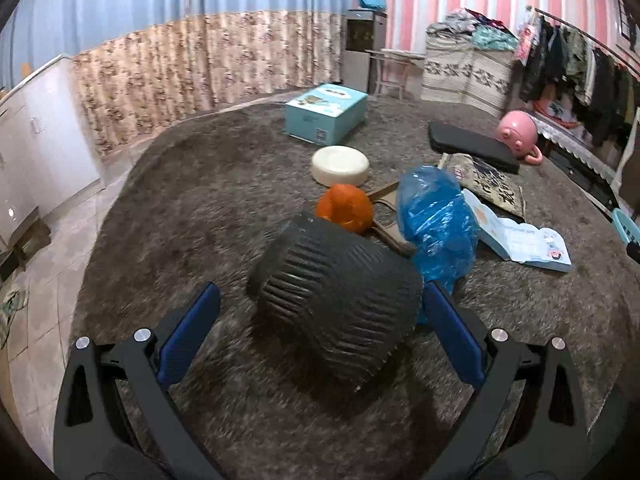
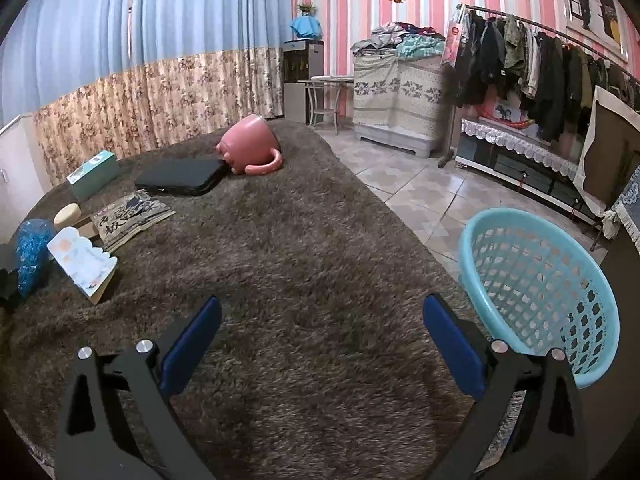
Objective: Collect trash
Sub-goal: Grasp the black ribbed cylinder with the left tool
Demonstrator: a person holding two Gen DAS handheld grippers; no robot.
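In the left wrist view a black ribbed paper cup (image 1: 334,300) lies on its side on the brown shaggy cover, between the blue pads of my open left gripper (image 1: 320,304); the pads stand apart from it. Behind it lie an orange crumpled ball (image 1: 345,207) and a crumpled blue plastic bag (image 1: 434,220). In the right wrist view my right gripper (image 2: 322,316) is open and empty above the cover. A light blue mesh basket (image 2: 540,288) stands just right of it, off the cover's edge. The blue bag also shows at far left (image 2: 30,250).
On the cover lie a white round tin (image 1: 340,164), a teal box (image 1: 326,112), a black case (image 2: 182,176), a tipped pink mug (image 2: 250,146), a patterned pouch (image 2: 130,216) and an open booklet (image 2: 82,258). Tiled floor, a clothes rack (image 2: 540,56) and cabinets surround it.
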